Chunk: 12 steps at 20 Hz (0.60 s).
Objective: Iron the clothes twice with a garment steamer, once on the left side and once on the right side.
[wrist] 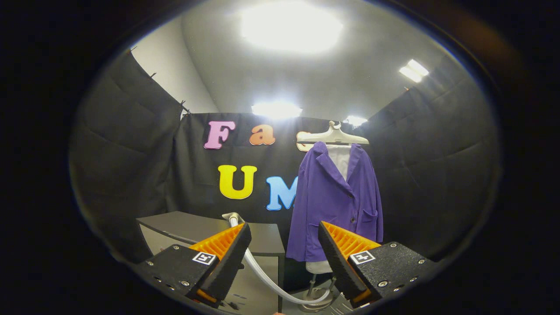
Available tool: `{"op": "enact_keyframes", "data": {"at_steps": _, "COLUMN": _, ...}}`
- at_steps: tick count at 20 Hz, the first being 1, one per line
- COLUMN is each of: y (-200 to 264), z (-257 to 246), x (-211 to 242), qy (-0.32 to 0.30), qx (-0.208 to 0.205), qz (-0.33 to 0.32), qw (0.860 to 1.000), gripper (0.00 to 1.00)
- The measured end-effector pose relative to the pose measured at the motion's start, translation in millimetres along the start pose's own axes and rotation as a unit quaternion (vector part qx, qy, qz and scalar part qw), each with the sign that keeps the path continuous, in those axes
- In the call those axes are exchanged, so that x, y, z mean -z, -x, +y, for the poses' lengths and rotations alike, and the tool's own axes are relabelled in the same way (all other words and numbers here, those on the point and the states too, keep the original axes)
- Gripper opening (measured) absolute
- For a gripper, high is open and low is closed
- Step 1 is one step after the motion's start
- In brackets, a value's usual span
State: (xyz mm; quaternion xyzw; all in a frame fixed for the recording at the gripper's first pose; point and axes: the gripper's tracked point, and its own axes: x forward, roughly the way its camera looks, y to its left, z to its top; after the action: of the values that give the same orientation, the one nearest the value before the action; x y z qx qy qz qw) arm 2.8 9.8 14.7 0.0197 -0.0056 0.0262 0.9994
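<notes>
A purple jacket point(334, 201) hangs on a pale hanger point(333, 136) over a white mannequin torso, beyond my fingers and slightly toward the right one. My gripper point(284, 236) stands open, with nothing between its fingers. A white steamer hose point(267, 280) runs from behind the left finger down to the stand's base between the fingers. A pale part of the steamer point(232, 216) pokes up just past the left fingertip; the rest of it is hidden.
A grey cabinet point(192, 229) stands behind the left finger, left of the jacket. The mannequin's round metal base point(315, 299) rests on the floor between the fingers. Black cloth walls close in on all sides.
</notes>
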Motion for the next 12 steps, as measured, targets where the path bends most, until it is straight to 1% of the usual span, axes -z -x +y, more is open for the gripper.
{"op": "enact_keyframes", "data": {"at_steps": 6, "y": -2.9, "z": -1.7, "x": -9.4, "qy": 0.014, "qx": -0.01, "qz": 0.006, "qw": 1.0, "gripper": 0.94}}
{"op": "enact_keyframes", "data": {"at_steps": 12, "y": -12.1, "z": 2.6, "x": -39.6, "qy": 0.029, "qx": -0.025, "qz": 0.001, "qw": 0.999, "gripper": 0.95}}
